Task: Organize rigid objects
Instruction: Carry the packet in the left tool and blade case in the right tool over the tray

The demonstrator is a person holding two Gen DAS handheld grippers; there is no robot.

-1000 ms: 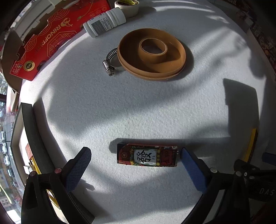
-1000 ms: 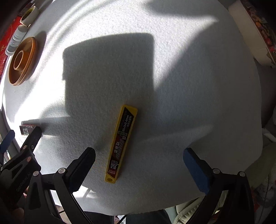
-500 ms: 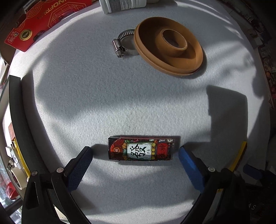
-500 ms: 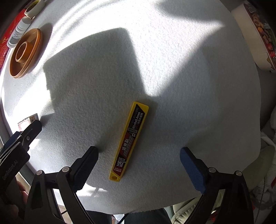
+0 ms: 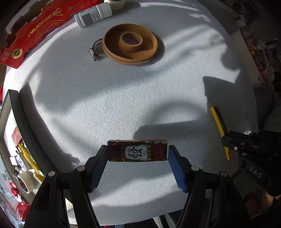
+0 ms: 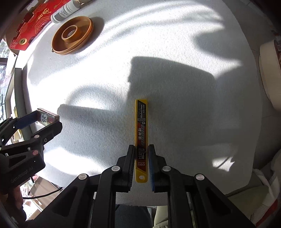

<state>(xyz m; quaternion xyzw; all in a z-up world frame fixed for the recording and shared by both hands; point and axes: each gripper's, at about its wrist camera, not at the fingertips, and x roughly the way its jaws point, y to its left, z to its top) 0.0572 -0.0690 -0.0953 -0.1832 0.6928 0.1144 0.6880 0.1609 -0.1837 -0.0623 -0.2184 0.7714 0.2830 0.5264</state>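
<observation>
Two grabs now: my left gripper (image 5: 137,153) has just closed onto the mahjong-print box (image 5: 137,152), my right gripper (image 6: 141,157) pinching the yellow blade case (image 6: 141,133).

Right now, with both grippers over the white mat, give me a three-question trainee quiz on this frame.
1. True or false: the right gripper is shut on the yellow blade case.
2. What does the left gripper hold? A) metal hose clamp B) red patterned box C) white bottle
3. Fill in: the hose clamp lies touching the rim of the brown ____.

Key: 1 true; 2 B; 3 ring dish.
</observation>
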